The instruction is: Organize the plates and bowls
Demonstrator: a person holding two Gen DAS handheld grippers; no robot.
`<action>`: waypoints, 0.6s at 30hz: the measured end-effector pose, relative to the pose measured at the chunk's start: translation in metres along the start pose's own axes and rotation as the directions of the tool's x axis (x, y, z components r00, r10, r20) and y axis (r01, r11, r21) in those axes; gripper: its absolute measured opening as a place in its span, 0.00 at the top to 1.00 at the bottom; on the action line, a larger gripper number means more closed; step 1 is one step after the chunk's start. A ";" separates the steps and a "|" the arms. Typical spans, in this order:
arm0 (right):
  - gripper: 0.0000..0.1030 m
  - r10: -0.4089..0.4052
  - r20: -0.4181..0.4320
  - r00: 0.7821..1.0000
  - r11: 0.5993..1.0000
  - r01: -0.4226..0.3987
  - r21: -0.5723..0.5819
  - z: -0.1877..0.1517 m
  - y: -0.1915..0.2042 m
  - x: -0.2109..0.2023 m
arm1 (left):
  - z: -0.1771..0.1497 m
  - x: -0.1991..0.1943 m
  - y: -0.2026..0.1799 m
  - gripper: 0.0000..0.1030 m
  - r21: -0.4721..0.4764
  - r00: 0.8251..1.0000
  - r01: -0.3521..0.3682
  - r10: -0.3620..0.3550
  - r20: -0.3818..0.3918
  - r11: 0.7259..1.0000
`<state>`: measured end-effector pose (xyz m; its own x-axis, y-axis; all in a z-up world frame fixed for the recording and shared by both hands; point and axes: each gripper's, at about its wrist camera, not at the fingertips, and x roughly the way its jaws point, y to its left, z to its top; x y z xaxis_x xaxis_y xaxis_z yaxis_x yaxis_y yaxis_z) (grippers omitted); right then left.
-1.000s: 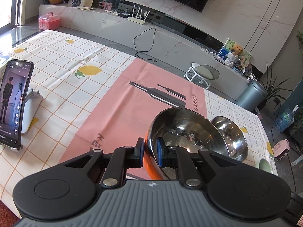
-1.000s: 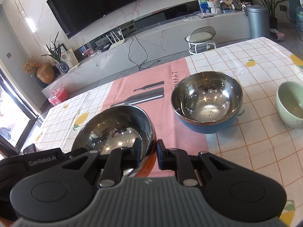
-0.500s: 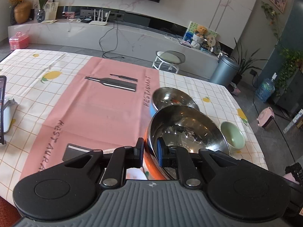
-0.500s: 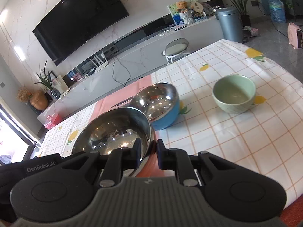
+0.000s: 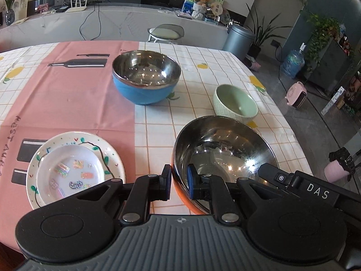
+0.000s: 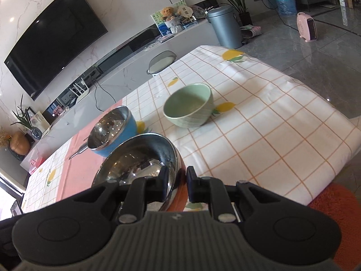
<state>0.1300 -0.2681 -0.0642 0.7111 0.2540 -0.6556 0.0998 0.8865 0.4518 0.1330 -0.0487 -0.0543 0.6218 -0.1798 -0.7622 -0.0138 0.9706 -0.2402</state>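
Left wrist view: both grippers [image 5: 178, 181] [image 6: 175, 184] pinch the orange-sided steel bowl [image 5: 222, 155] near the blue-sided steel bowl [image 5: 146, 79]; nesting probably follows.

I see a marble wall carrying a curved television [image 6: 54, 52], a long low cabinet [image 5: 126, 24], a grey bin [image 6: 223, 26], and glossy sunlit floor [image 6: 311, 54].

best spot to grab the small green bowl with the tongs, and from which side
Grip the green bowl by its rim, one finger inside and one outside the wall. It sits upright, open and looks empty, so the thin wall is the only pinchable part. Come from above on the near side, which faces open tablecloth; the blue bowl stands off to its left.
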 end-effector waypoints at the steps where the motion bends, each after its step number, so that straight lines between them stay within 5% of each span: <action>1: 0.85 -0.005 -0.004 1.000 1.000 0.005 0.007 -0.001 -0.004 0.001 | -0.003 0.003 -0.002 0.85 0.002 1.000 0.002 -0.002 -0.012 1.000; 18: 0.85 -0.036 -0.039 0.999 0.999 0.037 0.017 -0.004 -0.021 0.018 | 0.001 0.019 -0.016 0.85 0.048 1.000 -0.019 0.019 -0.018 0.999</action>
<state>0.1375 -0.2804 -0.0880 0.6797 0.2366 -0.6943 0.1378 0.8885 0.4377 0.1460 -0.0670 -0.0643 0.6073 -0.1637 -0.7774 0.0120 0.9803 -0.1971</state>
